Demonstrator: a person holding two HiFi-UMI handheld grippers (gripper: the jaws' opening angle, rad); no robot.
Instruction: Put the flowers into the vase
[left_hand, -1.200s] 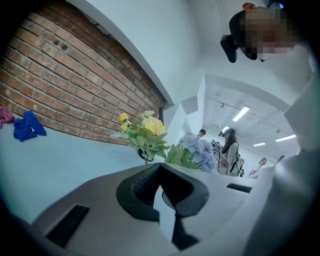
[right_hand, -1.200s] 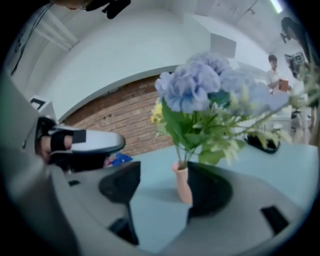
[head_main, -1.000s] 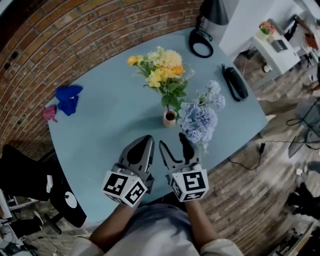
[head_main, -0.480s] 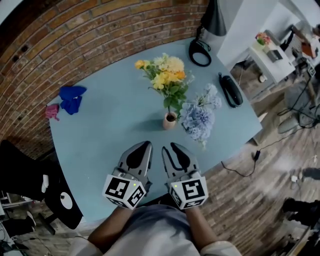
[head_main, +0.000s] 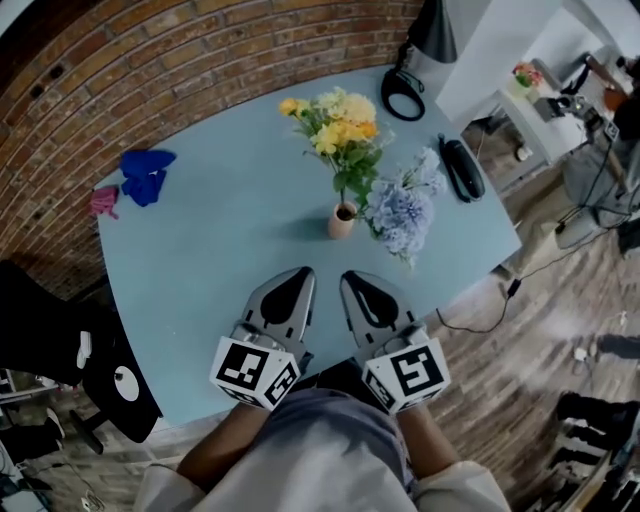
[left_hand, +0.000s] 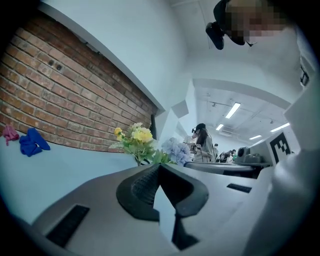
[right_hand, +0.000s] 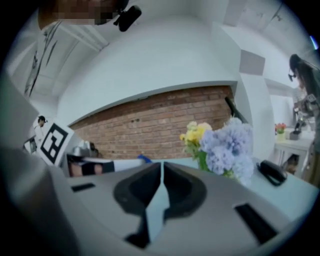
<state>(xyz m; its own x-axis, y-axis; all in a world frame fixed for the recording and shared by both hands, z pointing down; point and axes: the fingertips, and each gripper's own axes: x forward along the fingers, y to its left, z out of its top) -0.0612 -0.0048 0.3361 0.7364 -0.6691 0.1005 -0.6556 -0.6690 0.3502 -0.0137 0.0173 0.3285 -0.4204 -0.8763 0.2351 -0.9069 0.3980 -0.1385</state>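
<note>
1. Light blue table (head_main: 200, 270): carries all items listed below.
2. Left gripper (head_main: 297, 282): held over the near table edge, jaws fully together, nothing between them.
3. Right gripper (head_main: 356, 286): just beside the left gripper, well short of the vase. Its jaws have just been closing and now meet, with nothing between them.
4. Yellow flowers (head_main: 338, 122): bunch stands upright in the vase.
5. Blue flowers (head_main: 402, 208): bunch leans to the right of the vase, and its stems run to the vase mouth.
6. Vase (head_main: 342, 221): small, tan, upright near the table centre.
7. Blue cloth (head_main: 146, 174): near the far left edge, with a pink cloth (head_main: 103, 200) beside it.
</note>
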